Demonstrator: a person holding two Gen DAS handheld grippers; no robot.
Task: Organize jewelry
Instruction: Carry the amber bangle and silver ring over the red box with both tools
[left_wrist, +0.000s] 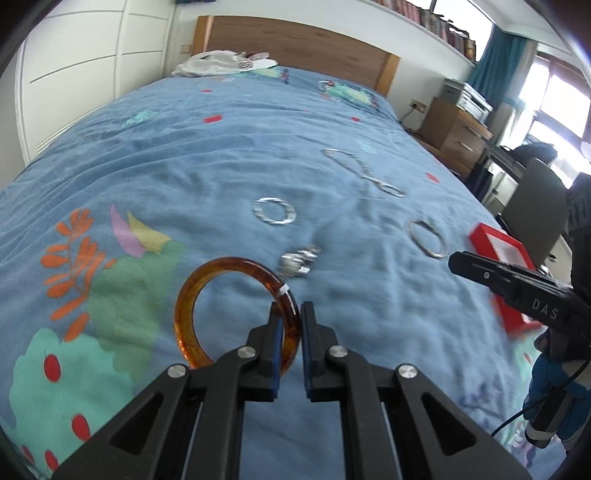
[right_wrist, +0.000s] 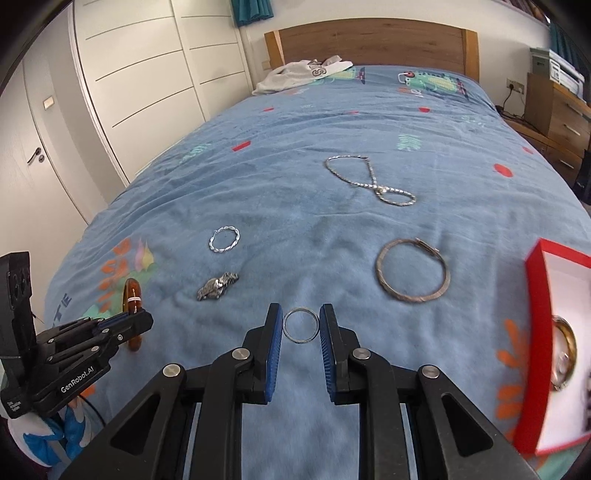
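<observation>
While the blue bedspread (right_wrist: 295, 221) stretches ahead of both grippers, a red box (right_wrist: 532, 332) sits to the right of the right gripper (right_wrist: 301, 325), holding a gold-toned piece. Beyond that gripper lie a chain necklace (right_wrist: 369, 181), a metal bangle (right_wrist: 413, 270), a twisted silver hoop (right_wrist: 224, 239) and a crumpled silver piece (right_wrist: 217, 287). The left gripper (left_wrist: 291, 332) is clenched on the amber bangle (left_wrist: 207, 288), which stands upright on edge between its pads. The right gripper's jaws stand apart, with a thin silver ring (right_wrist: 301, 325) lying flat on the cover between the fingertips.
</observation>
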